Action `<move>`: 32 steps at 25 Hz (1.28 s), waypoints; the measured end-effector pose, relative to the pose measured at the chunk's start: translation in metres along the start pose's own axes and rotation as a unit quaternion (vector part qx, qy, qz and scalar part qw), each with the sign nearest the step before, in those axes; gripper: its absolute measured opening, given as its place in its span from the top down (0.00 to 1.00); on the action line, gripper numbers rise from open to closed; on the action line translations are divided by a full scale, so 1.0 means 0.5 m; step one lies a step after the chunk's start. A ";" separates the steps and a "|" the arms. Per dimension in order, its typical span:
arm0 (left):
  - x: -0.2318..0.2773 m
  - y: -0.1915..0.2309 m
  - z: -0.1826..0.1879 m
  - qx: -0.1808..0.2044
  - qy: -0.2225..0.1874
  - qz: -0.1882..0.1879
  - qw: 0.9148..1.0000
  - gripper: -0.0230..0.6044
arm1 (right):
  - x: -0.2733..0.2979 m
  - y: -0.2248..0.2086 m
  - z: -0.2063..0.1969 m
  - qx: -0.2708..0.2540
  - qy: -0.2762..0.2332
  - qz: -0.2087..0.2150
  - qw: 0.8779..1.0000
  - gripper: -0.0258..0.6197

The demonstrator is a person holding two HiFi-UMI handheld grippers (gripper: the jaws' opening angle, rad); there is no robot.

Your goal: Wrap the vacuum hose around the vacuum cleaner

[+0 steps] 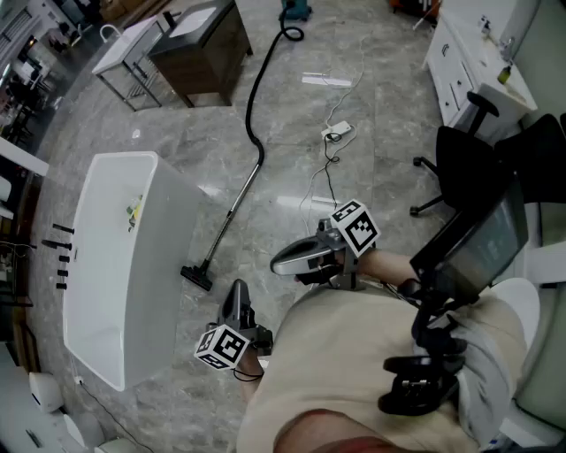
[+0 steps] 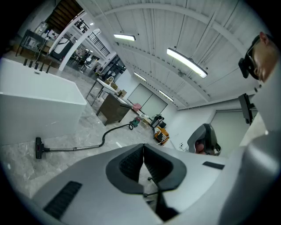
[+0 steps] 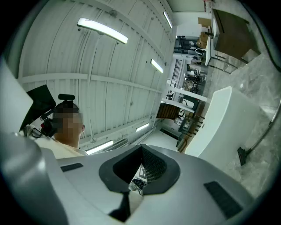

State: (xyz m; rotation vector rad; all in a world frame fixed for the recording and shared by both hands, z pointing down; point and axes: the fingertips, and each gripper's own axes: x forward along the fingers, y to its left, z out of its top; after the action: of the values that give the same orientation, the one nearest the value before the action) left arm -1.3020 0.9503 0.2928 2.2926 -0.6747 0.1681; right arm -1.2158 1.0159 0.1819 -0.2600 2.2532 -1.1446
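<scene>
Both my grippers were clenched empty, the left gripper (image 1: 237, 292) and right gripper (image 1: 281, 263) close to my body. The vacuum hose (image 1: 251, 106) lay stretched over the floor (image 1: 389, 159), from the vacuum cleaner (image 1: 296, 11) far ahead to its floor head (image 1: 196, 277) beside the white tub (image 1: 106, 221).

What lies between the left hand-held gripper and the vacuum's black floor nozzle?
Only bare grey marble floor, in the head view, separates the left hand-held gripper from the black vacuum floor nozzle.

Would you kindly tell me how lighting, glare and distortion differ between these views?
Head view: evenly lit, with glare patches on the floor. Left gripper view: fisheye curvature, dark corners, bright ceiling light. Right gripper view: same curvature, strip light overexposed.
</scene>
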 end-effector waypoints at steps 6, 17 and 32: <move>0.009 -0.013 -0.026 -0.003 0.010 0.005 1.000 0.95 | -0.030 0.000 -0.015 0.032 -0.017 -0.008 0.999 0.96; 0.137 -0.060 0.014 0.032 0.032 0.022 0.999 0.95 | -0.123 -0.046 0.123 0.051 -0.068 0.031 0.996 0.96; 0.577 -0.175 0.113 0.071 0.005 0.114 0.991 0.95 | -0.486 -0.135 0.427 -0.003 -0.008 -0.007 1.000 0.96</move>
State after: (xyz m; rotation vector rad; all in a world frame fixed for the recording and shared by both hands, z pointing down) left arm -1.0146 0.8427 0.2868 2.3426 -0.9467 0.3452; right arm -0.9012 0.9337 0.2393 -0.2864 2.2451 -1.1389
